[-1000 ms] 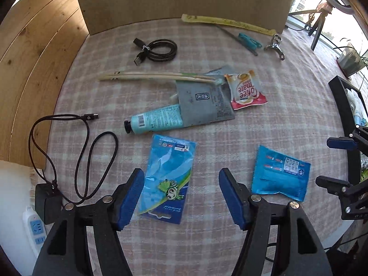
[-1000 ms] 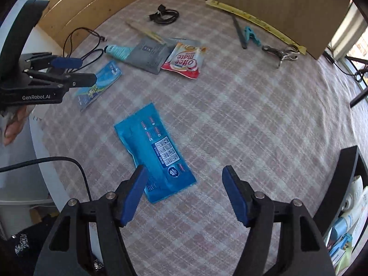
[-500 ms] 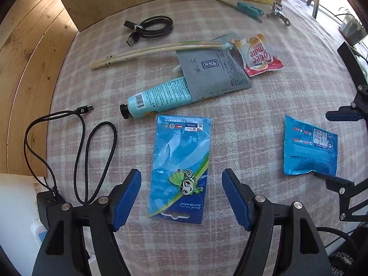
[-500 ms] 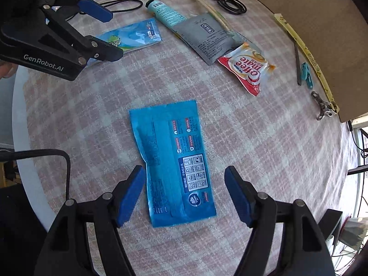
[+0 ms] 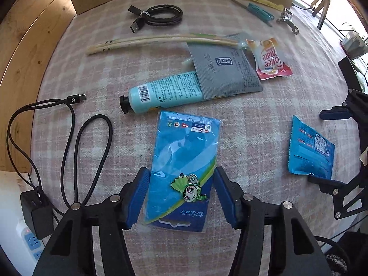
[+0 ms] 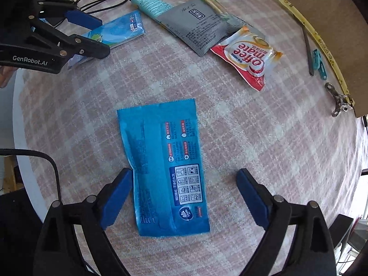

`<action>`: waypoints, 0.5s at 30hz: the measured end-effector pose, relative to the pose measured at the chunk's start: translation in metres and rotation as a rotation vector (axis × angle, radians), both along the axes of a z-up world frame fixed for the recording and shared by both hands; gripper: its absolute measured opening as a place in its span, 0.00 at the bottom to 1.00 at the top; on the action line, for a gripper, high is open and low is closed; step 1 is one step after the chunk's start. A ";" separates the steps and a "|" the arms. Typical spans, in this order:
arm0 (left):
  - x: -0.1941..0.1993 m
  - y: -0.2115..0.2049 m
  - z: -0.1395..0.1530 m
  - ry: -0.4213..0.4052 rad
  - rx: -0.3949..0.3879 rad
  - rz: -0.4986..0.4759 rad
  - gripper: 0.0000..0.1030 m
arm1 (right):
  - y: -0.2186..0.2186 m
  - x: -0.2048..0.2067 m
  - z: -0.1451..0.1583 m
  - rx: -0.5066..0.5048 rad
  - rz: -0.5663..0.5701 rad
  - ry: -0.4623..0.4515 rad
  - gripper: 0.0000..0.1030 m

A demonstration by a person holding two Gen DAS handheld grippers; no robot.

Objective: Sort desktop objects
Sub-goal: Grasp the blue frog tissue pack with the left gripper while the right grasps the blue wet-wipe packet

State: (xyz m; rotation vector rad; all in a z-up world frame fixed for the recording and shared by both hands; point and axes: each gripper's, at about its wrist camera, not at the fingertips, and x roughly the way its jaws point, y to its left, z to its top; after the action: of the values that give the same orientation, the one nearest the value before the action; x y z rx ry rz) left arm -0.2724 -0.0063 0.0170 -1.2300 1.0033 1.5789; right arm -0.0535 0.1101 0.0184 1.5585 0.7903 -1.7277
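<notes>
Left claw (image 5: 181,195), jaws just closing, is bracketing the blue carded keychain pack (image 5: 184,170) lying on the counter (image 5: 264,119); right claw (image 6: 184,195) is gaping over the wet-wipes packet (image 6: 165,168). Next, probably: pinch and lift.

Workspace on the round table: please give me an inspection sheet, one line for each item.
Surface: checked tablecloth, flat.
Job's things: cartoon card pack; blue wipes pack; tube; grey sachet; creamer sachet.
Clutter: chopsticks, nail clipper.
Grippers: left gripper jaws just closing around the card pack, no firm contact visible; right gripper open, astride the wipes pack.
Cables: coiled cable; charger cable.
Surroundings: wooden boards.
</notes>
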 end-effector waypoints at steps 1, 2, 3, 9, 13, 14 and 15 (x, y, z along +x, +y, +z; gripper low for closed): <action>0.002 -0.001 0.000 0.001 0.001 0.005 0.53 | 0.002 0.004 0.001 -0.003 0.000 0.001 0.84; 0.003 -0.002 0.000 0.000 0.004 0.009 0.53 | 0.003 0.007 0.004 -0.004 0.001 0.002 0.78; 0.006 -0.004 0.000 -0.006 0.009 0.010 0.53 | 0.006 0.011 0.006 -0.006 -0.001 0.004 0.69; 0.032 -0.017 0.000 -0.016 0.034 0.001 0.52 | 0.033 0.030 0.016 -0.016 -0.022 -0.001 0.46; 0.038 -0.026 0.004 -0.035 0.052 0.025 0.52 | 0.060 0.020 0.028 -0.084 -0.116 -0.054 0.33; 0.040 -0.028 0.005 -0.035 0.058 0.026 0.52 | 0.066 0.019 0.031 -0.098 -0.136 -0.062 0.28; 0.043 -0.030 0.008 -0.036 0.065 0.028 0.52 | 0.072 0.018 0.035 -0.106 -0.154 -0.059 0.24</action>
State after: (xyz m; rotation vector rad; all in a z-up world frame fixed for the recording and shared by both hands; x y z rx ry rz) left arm -0.2296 -0.0360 0.0247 -1.2288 0.9089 1.5931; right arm -0.0358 0.1820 0.0533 1.6257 0.5524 -1.7936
